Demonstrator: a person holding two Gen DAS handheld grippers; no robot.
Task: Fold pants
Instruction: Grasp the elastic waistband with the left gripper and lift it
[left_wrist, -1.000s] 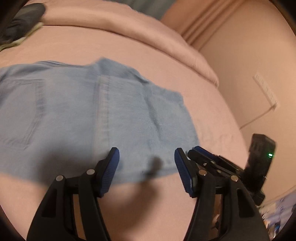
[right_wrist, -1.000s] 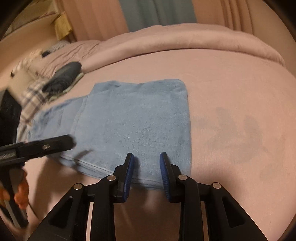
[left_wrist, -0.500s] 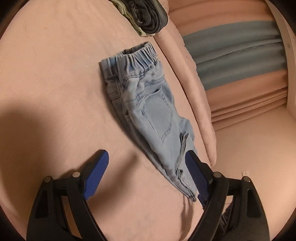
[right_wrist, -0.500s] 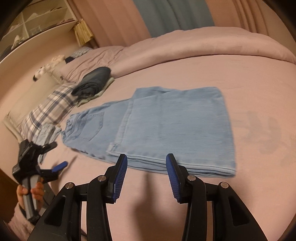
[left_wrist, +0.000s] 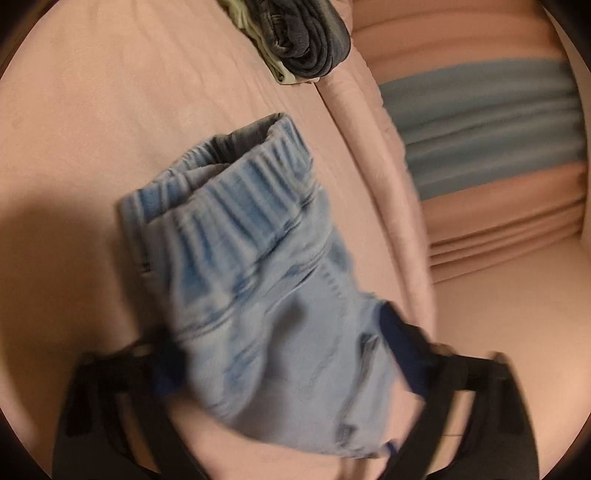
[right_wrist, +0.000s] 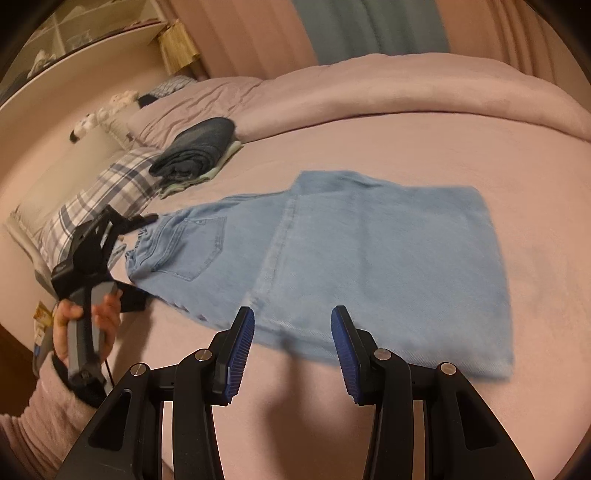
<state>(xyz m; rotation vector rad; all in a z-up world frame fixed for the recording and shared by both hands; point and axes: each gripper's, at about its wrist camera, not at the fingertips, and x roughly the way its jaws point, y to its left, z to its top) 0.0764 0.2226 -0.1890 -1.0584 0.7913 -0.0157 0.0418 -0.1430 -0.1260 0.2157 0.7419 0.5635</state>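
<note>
Light blue jeans (right_wrist: 351, 251) lie on the pink bed, legs folded over to the right, waistband to the left. In the left wrist view the elastic waistband (left_wrist: 236, 184) bulges up close, and the pants (left_wrist: 280, 332) fill the space between my left gripper's (left_wrist: 284, 365) wide-open jaws. The view is blurred, so I cannot tell whether the fingers touch the cloth. The left gripper (right_wrist: 122, 229) also shows in the right wrist view at the waistband end. My right gripper (right_wrist: 291, 347) is open and empty, hovering over the near edge of the folded legs.
A stack of folded dark clothes (right_wrist: 195, 151) sits at the back left, also in the left wrist view (left_wrist: 303, 33). A plaid pillow (right_wrist: 99, 199) lies at the left. A rolled pink duvet (right_wrist: 406, 88) runs along the back. Curtains (left_wrist: 480, 122) hang behind.
My left gripper has swung round to the waistband end and pushed in over the pants, which now sit between its jaws. My right gripper has backed off and opened wider.
</note>
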